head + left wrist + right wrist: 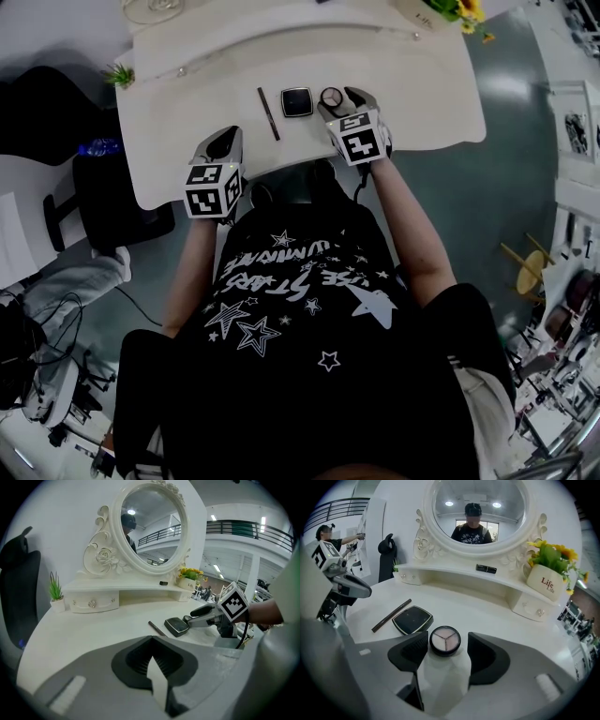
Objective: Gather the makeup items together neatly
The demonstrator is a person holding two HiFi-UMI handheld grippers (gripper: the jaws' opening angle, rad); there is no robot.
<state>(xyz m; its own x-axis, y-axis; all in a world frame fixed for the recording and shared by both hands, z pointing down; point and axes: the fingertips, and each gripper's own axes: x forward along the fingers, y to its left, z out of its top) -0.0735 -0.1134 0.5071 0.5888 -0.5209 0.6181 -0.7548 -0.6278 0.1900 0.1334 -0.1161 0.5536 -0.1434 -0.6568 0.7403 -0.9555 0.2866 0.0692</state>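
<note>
On the white vanity table (pixel 187 103) lie a dark makeup pencil (pixel 269 112), a square black compact (pixel 297 101) and a round three-shade palette (pixel 332 96), side by side. My right gripper (pixel 447 638) stands open around the round palette (pixel 445 641), with a gap between the right pad and its rim. The compact (pixel 412 619) and pencil (pixel 391 615) lie just left of it. My left gripper (pixel 151 641) hangs shut and empty over the table's near left part, apart from the items. From there I see the compact (pixel 176 626), the pencil (pixel 157 628) and the right gripper (pixel 199 616).
An oval mirror (pixel 480 513) stands on a raised shelf with small drawers. A black lipstick (pixel 486 568) lies on the shelf and a pot of yellow flowers (pixel 546 581) stands at its right. A small green plant (pixel 55 592) sits far left. A black chair (pixel 56 122) stands left of the table.
</note>
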